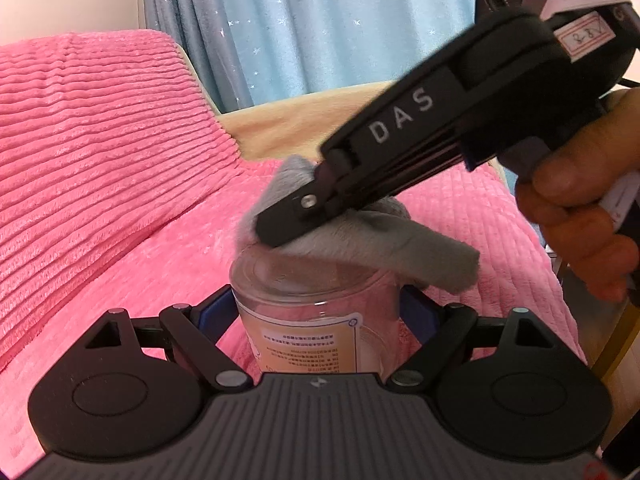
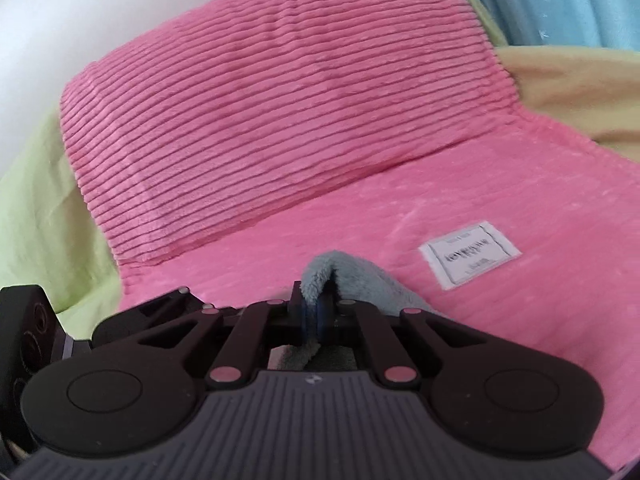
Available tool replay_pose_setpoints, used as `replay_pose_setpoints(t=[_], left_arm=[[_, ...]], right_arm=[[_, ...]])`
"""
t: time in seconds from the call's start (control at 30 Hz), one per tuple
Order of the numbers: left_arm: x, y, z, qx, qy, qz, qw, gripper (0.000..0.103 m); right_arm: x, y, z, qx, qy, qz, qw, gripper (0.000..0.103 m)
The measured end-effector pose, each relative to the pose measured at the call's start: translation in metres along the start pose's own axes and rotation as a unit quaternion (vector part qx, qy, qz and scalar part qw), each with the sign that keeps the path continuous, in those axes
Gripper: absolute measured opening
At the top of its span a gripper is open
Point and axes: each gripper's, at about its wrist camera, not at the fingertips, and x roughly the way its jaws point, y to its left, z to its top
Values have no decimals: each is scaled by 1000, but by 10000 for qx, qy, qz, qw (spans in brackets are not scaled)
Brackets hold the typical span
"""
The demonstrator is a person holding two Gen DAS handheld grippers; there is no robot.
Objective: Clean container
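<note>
Container of clear round plastic (image 1: 316, 312), clamped by the left hand-held gripper (image 1: 316, 312), could tip if the right hand-held gripper (image 1: 280, 224), pinching a grey fleecy cloth (image 1: 400, 248) atop it, presses sideways.

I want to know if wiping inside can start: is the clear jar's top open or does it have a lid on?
Cannot tell. The grey cloth covers the top of the jar, hiding its mouth. No lid shows in either view.
</note>
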Motion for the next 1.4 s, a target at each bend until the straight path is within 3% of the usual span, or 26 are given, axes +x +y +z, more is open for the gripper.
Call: replay_pose_setpoints(t=[0.1, 0.2, 0.37, 0.5, 0.67, 0.83, 1.0, 1.17, 1.4], left_arm=[[1, 0, 0, 11, -2, -8, 10000, 86], [0, 0, -1, 0, -3, -12, 10000, 86], [1, 0, -1, -14, 3, 0, 10000, 86], [2, 0, -1, -31, 7, 15, 10000, 86], [4, -1, 0, -31, -2, 22, 10000, 86], [4, -13, 1, -25, 1, 87, 10000, 86], [4, -16, 1, 58, -3, 96, 9999, 86], [4, -7, -1, 90, -11, 28, 10000, 86], [5, -6, -1, 35, 10, 41, 10000, 86]], right_arm=[[-10, -4, -1, 2, 139, 142, 9998, 4], [-12, -4, -4, 106, 333, 616, 9975, 4], [1, 8, -6, 139, 343, 908, 9952, 3], [16, 11, -5, 258, 147, 790, 9964, 2], [24, 10, 0, 45, -156, 174, 9997, 2], [10, 1, 2, 8, -111, -143, 9998, 2], [-12, -6, -2, 86, 145, -45, 9998, 2], [-17, 6, -7, 24, 425, 513, 9978, 4], [3, 18, -4, 188, 238, 572, 9979, 2]])
